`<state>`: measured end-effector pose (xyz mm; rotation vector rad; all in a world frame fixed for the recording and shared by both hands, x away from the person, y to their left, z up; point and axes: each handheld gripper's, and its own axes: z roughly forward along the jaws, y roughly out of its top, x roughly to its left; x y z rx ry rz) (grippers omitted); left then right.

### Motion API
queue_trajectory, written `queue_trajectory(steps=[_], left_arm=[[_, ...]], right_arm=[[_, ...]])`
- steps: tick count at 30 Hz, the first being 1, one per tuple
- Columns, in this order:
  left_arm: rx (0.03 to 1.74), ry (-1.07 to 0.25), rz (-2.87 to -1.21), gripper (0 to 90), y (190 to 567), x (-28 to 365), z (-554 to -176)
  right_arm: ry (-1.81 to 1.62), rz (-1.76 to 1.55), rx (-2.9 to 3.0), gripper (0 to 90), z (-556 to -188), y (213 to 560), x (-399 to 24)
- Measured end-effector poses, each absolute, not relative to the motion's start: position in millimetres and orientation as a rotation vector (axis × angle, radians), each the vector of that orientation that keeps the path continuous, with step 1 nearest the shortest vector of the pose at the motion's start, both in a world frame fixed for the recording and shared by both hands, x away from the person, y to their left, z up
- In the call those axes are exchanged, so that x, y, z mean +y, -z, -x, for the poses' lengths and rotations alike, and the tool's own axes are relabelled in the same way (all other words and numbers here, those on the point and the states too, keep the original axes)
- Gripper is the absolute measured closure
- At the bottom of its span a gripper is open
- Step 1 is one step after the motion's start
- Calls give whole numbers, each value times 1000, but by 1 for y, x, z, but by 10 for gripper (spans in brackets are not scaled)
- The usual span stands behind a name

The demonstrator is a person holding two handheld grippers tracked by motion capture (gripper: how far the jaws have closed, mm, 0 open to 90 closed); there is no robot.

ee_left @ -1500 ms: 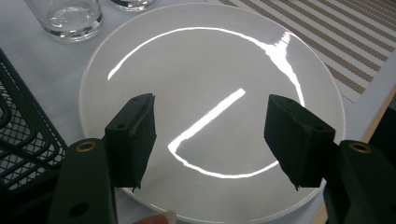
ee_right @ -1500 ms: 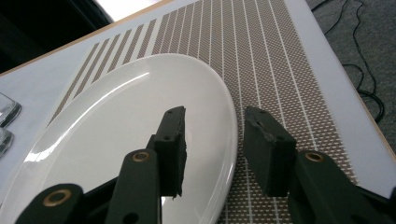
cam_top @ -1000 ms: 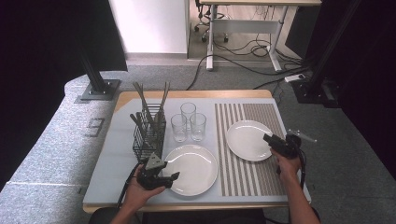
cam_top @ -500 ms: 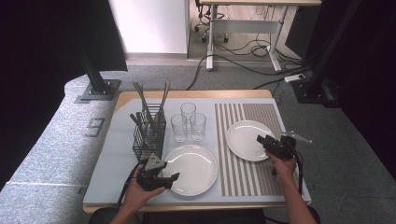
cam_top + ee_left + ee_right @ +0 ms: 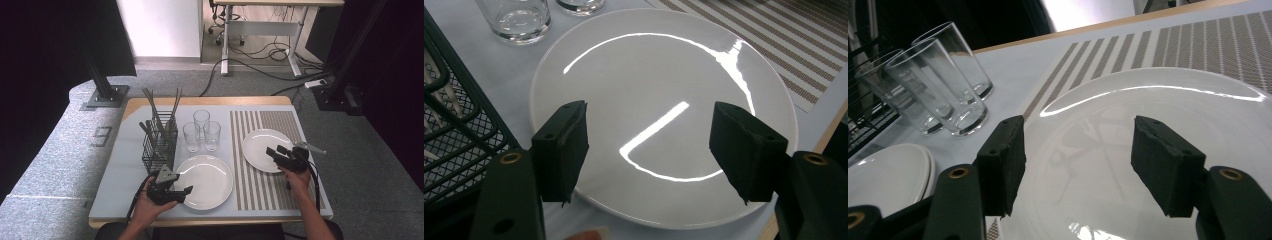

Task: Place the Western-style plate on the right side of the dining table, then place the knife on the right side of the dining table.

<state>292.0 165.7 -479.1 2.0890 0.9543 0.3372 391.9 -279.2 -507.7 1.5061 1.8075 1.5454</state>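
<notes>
Because both plates lie flat and bare, I read the work in hand as table setting: the right gripper (image 5: 280, 154) hangs over the near edge of the plate on the striped mat (image 5: 260, 145), right of centre in the high view, and its jaws have just been opening, with nothing between them, so I judge that this plate has been set down where it belongs. In the right gripper view that plate (image 5: 1148, 150) spreads across the middle and right of the frame behind the parted pads, its rim well clear of them. My left gripper (image 5: 172, 192) waits at the lower left of the high view, jaws apart and empty, aimed at the second plate (image 5: 205, 180) on the pale cloth (probably the next one to move). In the left gripper view that plate (image 5: 659, 115) sits squarely between the two pads, its near rim low in the frame just beneath them, not pinched. The three glasses (image 5: 201, 132) stand upright above it, and the wire cutlery basket (image 5: 159, 145) sits to their left.
</notes>
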Motion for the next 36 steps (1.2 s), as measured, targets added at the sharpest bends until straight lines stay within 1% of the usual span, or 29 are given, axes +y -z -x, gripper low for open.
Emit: queue_trajectory(steps=[17, 36], left_arm=[[949, -344, -2098, 319, 479, 165, -292], [942, -348, -2106, 319, 479, 167, -294]], right_arm=[[-1646, -1382, 1918, 357, -381, 496, -240], [-1731, -1307, 1957, 356, -377, 485, -212]])
